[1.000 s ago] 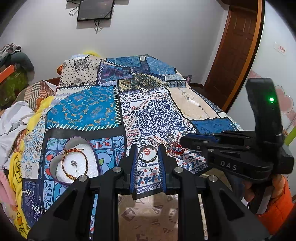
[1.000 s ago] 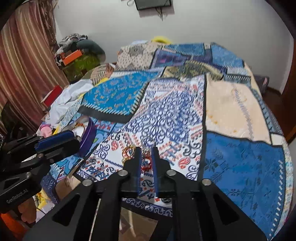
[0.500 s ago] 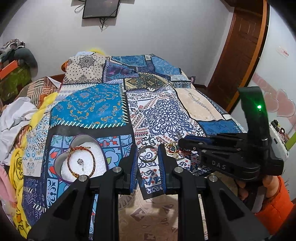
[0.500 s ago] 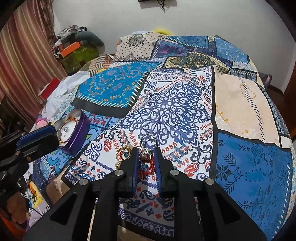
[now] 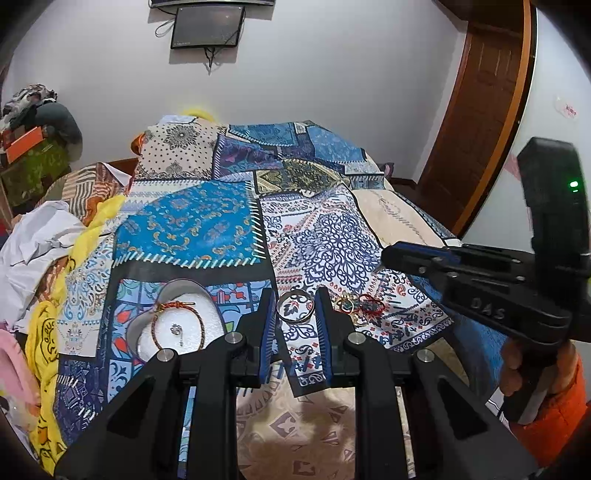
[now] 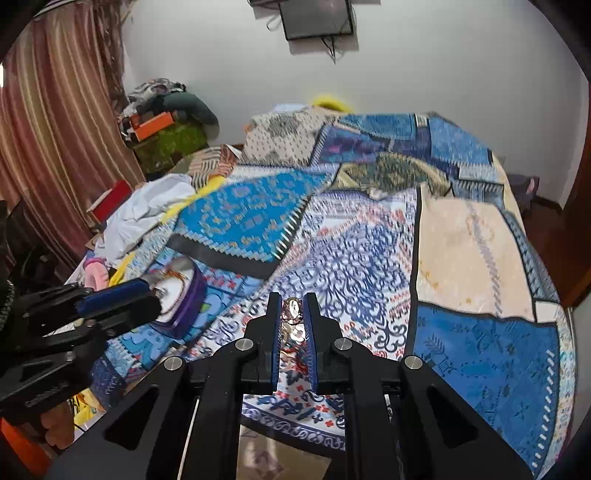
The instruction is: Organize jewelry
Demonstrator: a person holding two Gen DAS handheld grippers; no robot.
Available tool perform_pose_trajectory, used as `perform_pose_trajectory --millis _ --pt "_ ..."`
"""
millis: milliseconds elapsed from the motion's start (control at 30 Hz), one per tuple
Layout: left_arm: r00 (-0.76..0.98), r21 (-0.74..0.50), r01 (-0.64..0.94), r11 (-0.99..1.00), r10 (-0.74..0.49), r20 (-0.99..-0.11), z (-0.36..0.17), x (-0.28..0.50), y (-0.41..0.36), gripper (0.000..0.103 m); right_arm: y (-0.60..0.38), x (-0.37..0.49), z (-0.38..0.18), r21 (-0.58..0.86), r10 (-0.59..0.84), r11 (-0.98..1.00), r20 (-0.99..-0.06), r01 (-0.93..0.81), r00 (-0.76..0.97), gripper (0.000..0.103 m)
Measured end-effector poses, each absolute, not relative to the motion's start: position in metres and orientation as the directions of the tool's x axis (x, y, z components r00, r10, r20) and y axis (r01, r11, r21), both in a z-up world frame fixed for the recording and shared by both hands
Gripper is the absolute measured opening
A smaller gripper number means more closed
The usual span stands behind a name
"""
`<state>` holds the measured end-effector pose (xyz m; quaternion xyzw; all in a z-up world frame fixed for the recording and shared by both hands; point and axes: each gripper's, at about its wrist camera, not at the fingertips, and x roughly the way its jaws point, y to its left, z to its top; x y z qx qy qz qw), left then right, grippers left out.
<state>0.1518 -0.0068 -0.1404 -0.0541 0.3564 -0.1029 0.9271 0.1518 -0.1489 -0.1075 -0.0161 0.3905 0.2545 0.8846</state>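
A heart-shaped purple jewelry box (image 5: 177, 325) lies on the patterned bedspread, holding a red braided bracelet (image 5: 177, 325) and a small silver pendant (image 5: 176, 329); it also shows in the right wrist view (image 6: 181, 295). A silver bangle (image 5: 294, 311) lies between the tips of my open left gripper (image 5: 294, 314). A small heap of rings and red beads (image 5: 360, 305) lies to its right. My right gripper (image 6: 293, 317) is shut on a pink-gold ring (image 6: 293, 309), lifted off the bedspread; it appears at the right in the left wrist view (image 5: 384, 254).
The bedspread (image 5: 332, 240) covers a bed that fills both views. Loose clothes and cloth (image 5: 40, 243) pile along the left side. A wooden door (image 5: 480, 110) stands at the right, a wall screen (image 5: 207, 26) at the back.
My right gripper has closed on a ring from the heap and lifted it up. My left gripper has edged forward so the silver bangle sits between its tips.
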Motion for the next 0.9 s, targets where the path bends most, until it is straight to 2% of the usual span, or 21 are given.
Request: perform_pose_trajectory --millis 533,900 --pt "0.785 -0.151 0.065 0.986 -0.144 -0.603 -0.119 0.132 0.045 0.021 -0.094 0.134 -0.076 0.175 0.540 0.801 -0.624 -0.573 0.565 0.010" --pt "0.788 -0.170 -0.009 0.985 -0.097 -0.608 -0.131 0.127 0.088 0.021 -0.050 0.130 -0.075 0.163 0.583 0.751 -0.619 -0.640 0.526 0.010"
